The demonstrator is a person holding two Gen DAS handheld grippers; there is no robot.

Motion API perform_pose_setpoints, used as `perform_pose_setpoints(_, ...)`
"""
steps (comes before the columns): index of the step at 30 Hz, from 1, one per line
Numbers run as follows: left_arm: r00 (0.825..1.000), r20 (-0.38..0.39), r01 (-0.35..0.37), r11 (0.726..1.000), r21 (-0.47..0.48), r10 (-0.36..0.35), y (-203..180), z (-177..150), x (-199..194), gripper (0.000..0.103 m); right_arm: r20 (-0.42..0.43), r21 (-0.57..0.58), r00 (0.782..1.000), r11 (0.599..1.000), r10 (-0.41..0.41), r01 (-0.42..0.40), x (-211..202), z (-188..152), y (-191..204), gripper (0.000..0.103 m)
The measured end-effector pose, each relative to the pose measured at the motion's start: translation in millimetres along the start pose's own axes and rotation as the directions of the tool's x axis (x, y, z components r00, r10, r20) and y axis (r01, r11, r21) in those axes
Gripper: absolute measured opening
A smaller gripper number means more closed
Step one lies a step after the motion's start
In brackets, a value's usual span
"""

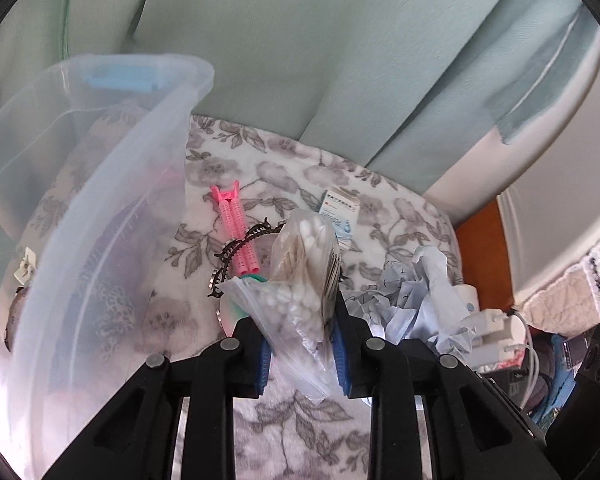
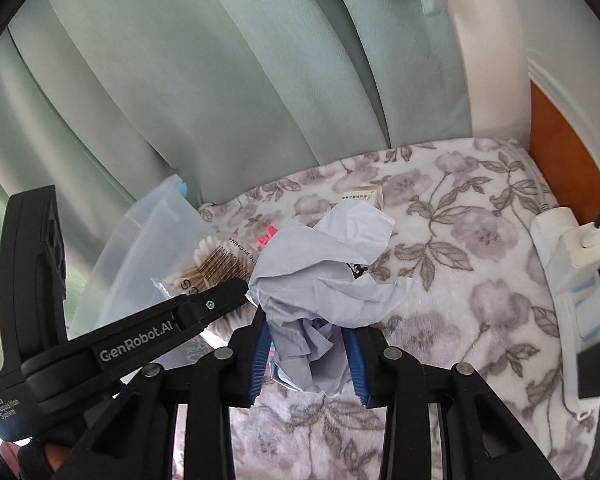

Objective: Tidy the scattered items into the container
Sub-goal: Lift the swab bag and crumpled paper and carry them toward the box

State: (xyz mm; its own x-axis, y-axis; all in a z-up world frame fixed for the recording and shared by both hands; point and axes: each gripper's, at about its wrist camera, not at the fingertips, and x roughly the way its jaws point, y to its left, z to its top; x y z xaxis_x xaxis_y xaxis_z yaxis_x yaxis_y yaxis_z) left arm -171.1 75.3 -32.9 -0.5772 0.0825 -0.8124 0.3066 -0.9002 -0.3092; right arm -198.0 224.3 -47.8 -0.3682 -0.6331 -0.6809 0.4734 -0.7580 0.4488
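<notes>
Ahead of both my tools hangs a pale green curtain (image 2: 204, 92), the biggest thing I see. Under them spreads a bed cover (image 2: 452, 248) printed with grey flowers.

To the left of my left tool stands the clear plastic container (image 1: 100, 208), its near wall rising just beside the tool. I can make out patterned things through its wall, but not what they are.

My right tool (image 2: 307, 354) is clamped on a crumpled sheet of pale blue paper (image 2: 324, 268), which billows up ahead of the blue pads; it looks raised off the cover, though I cannot say for sure. Off to the right of this tool, near the wooden edge, lies a white power strip (image 2: 568, 264) with plugs in it.

My left tool (image 1: 300, 350) is clamped on a clear bag of cotton swabs (image 1: 300, 280), the bag pinched between the blue pads and standing up ahead of them. In the right wrist view this tool sits just left of the right one, nearly touching the paper.

Just ahead of the left tool, on the cover, lie a pair of pink hair rollers (image 1: 238, 228) with a dark toothed hair clip (image 1: 240, 248) curving across them. A small white and blue box (image 1: 340, 208) lies ahead and slightly right.
</notes>
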Motion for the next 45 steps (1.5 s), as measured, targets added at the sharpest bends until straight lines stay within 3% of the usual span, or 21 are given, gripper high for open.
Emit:
perform_pose_setpoints(8, 0.996, 0.074, 0.049, 0.999, 0.014, -0.05, 0, -1, -57, 0.027, 0.069, -0.022, 0.998, 1.0, 0.008, -0.006, -47, -8, 25, 0.037)
perform_pose_setpoints(16, 0.98, 0.18, 0.078, 0.996, 0.045, -0.085, -2, 1, -113, 0.027, 0.158, -0.05, 0.987, 0.999, 0.005, 0.003, -94, -6, 48, 0.037)
perform_pose_setpoints(32, 0.945, 0.303, 0.103, 0.991, 0.09, -0.126, 9, 4, -179, 0.027, 0.334, -0.142, 0.941, 0.99, 0.051, -0.004, -169, 0, 112, 0.037)
perform_pose_setpoints(39, 0.933, 0.341, 0.093, 0.992, 0.086, -0.117, 29, 4, -200, 0.027, 0.368, -0.202, 0.925, 0.979, 0.092, -0.017, -183, -1, 145, 0.037)
perform_pose_setpoints(45, 0.926, 0.362, 0.088, 0.993, 0.077, -0.11, 39, 3, -214, 0.027, 0.359, -0.24, 0.926, 0.97, 0.115, -0.028, -185, -3, 168, 0.037)
